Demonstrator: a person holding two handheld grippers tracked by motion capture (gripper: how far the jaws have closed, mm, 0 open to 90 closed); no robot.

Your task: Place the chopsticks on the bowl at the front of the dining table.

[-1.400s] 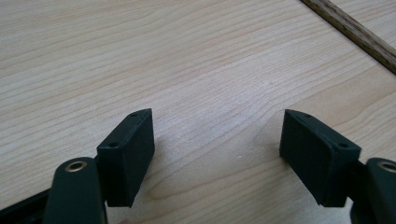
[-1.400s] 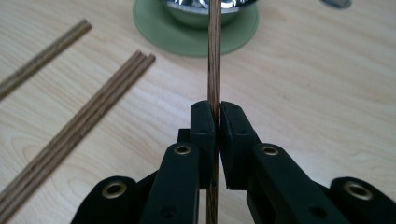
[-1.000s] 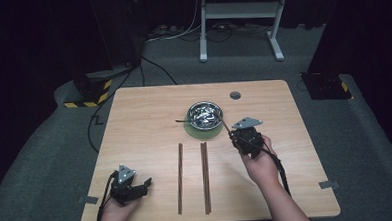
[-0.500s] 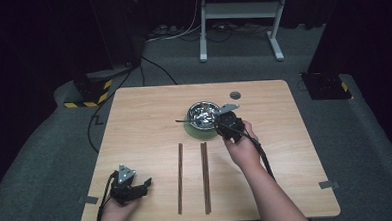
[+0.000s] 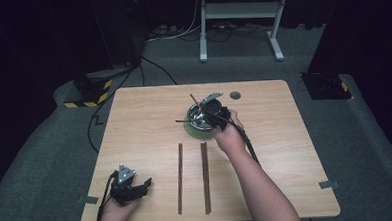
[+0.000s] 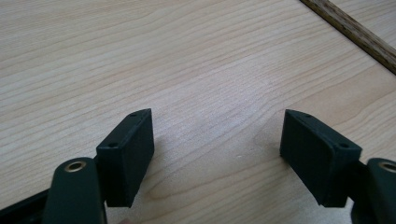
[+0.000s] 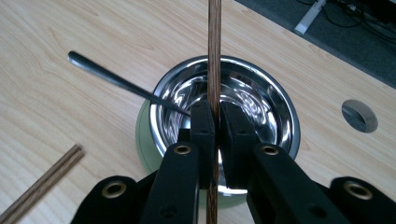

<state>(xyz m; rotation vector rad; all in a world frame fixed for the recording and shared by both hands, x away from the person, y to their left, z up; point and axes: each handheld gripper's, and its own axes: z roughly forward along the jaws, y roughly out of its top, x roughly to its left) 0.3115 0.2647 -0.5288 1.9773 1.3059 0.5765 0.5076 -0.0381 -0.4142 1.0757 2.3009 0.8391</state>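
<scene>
Squarely between right gripper (image 7: pixel 215 119) fingers, wooden stick (image 7: pixel 214 51), above steel bowl (image 7: pixel 261 93)

Table: you see pale wood table (image 5: pixel 296 151), round hole (image 5: pixel 235 95) near far edge.
Floor: grey carpet, yellow-black striped block (image 5: pixel 90 91) at far left.
Background: white stand (image 5: pixel 240 18), cables (image 5: pixel 173 34) behind the table.

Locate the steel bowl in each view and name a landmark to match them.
High view: bowl at table centre, beyond the two sticks.
Left gripper view: not in it.
Right gripper view: bowl at centre, behind the jaws.
Shared landmark: the table hole beside the bowl.
</scene>
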